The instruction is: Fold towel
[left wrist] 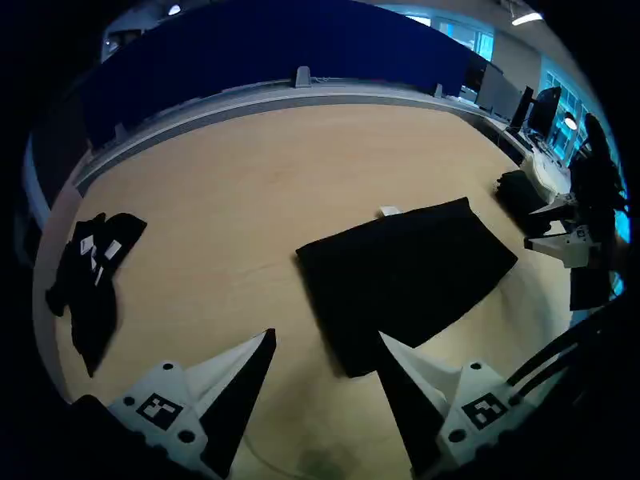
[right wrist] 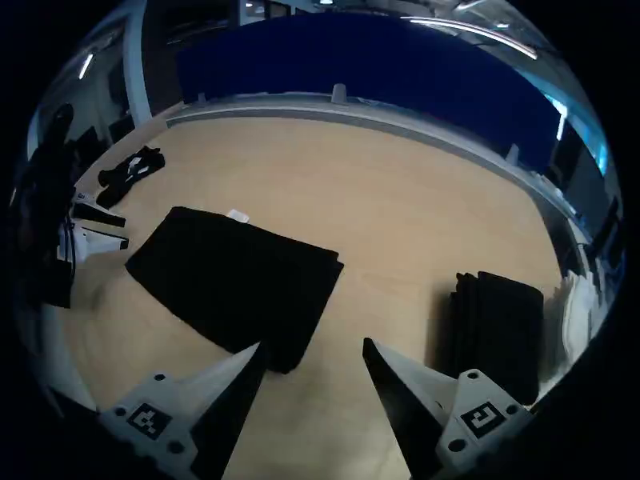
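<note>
A black towel (left wrist: 404, 276) lies folded flat on the wooden table, with a small white tag (left wrist: 390, 211) at its far edge. My left gripper (left wrist: 326, 340) hovers open just short of the towel's near corner, nothing between its fingers. In the right gripper view the same towel (right wrist: 236, 282) lies left of centre, and my right gripper (right wrist: 314, 350) is open above its near right corner. The right gripper (left wrist: 560, 232) also appears far right in the left gripper view; the left gripper (right wrist: 96, 228) appears at the left edge of the right gripper view.
A crumpled heap of black cloths with white tags (left wrist: 92, 272) lies at the table's left end. A stack of folded black towels (right wrist: 496, 328) sits at the right. A blue partition (left wrist: 264, 48) runs along the table's far edge.
</note>
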